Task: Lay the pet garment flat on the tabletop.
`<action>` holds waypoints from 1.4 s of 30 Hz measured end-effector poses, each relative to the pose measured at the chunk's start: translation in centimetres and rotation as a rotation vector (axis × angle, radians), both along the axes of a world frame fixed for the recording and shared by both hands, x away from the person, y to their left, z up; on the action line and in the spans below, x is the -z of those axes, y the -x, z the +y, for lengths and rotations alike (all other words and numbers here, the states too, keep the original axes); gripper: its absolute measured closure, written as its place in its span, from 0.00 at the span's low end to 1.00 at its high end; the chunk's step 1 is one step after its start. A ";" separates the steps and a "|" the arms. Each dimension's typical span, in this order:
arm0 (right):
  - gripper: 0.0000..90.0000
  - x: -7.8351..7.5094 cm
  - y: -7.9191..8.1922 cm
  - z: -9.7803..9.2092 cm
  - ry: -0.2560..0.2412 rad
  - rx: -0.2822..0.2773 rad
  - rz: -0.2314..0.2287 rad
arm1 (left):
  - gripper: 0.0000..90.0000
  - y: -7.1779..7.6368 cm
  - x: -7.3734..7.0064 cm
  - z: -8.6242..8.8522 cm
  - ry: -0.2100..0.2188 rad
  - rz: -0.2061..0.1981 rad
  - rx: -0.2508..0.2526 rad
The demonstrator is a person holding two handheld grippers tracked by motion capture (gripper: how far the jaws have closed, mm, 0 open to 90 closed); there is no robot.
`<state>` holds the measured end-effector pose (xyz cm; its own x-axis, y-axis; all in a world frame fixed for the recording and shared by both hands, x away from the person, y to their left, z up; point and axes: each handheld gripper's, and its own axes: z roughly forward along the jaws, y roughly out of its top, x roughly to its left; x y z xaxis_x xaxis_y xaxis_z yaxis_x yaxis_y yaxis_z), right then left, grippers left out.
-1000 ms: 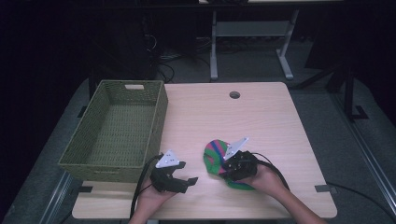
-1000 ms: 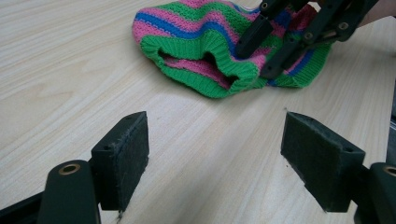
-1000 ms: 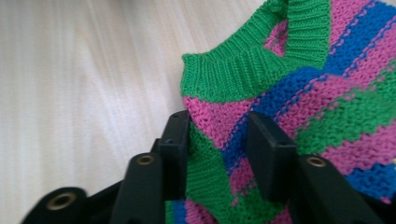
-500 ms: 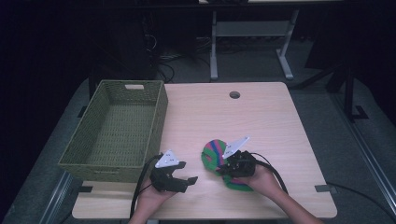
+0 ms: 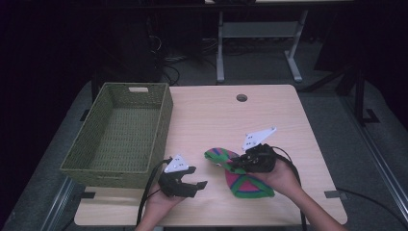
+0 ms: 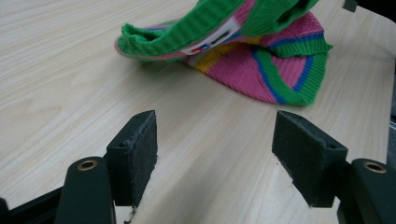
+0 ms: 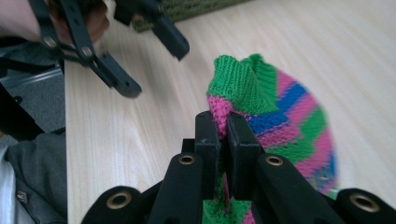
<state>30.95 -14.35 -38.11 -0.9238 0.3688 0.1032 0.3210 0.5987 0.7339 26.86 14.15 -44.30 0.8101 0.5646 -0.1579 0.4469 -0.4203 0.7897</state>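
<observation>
A knitted hat (image 5: 245,180) in green, pink and blue lies near the table's front edge. My right gripper (image 5: 239,163) is shut on its green rim (image 7: 236,81), lifting that edge off the wood while the rest (image 7: 299,135) rests on the table. In the left gripper view the hat (image 6: 261,56) lies ahead with its raised rim (image 6: 196,28) and a white label. My left gripper (image 5: 195,185) stands open to the hat's left, low over the table, with nothing between its pads (image 6: 140,154). The right gripper view also catches the left gripper (image 7: 140,60), open.
A green woven basket (image 5: 163,120) stands on the table's left side, open-topped, close behind the left gripper. A round cable hole (image 5: 241,97) sits at the table's far middle. Bare wood (image 5: 216,120) spreads beyond the hat. A metal frame (image 5: 255,33) stands on the floor behind.
The right gripper has drawn the hat's rim up and toward the left, unfolding it from the flat part. The left gripper has barely moved.
</observation>
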 end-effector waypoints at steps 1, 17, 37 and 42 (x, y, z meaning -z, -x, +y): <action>0.93 -0.4 0.1 -0.3 -0.014 0.006 -0.001 | 0.34 -0.1 0.0 -0.3 -0.005 -0.007 -0.007; 0.93 -2.4 0.1 -3.0 -0.075 0.015 -0.028 | 0.40 -2.7 0.3 -2.0 0.012 -0.072 -0.047; 0.93 -1.2 -1.0 -5.3 -0.075 0.092 -0.015 | 0.92 -5.5 -2.8 -3.5 -0.059 -0.092 -0.013; 0.93 -0.8 -1.3 -4.4 -0.049 0.095 -0.018 | 0.92 -7.0 -4.5 -3.5 -0.111 -0.093 -0.028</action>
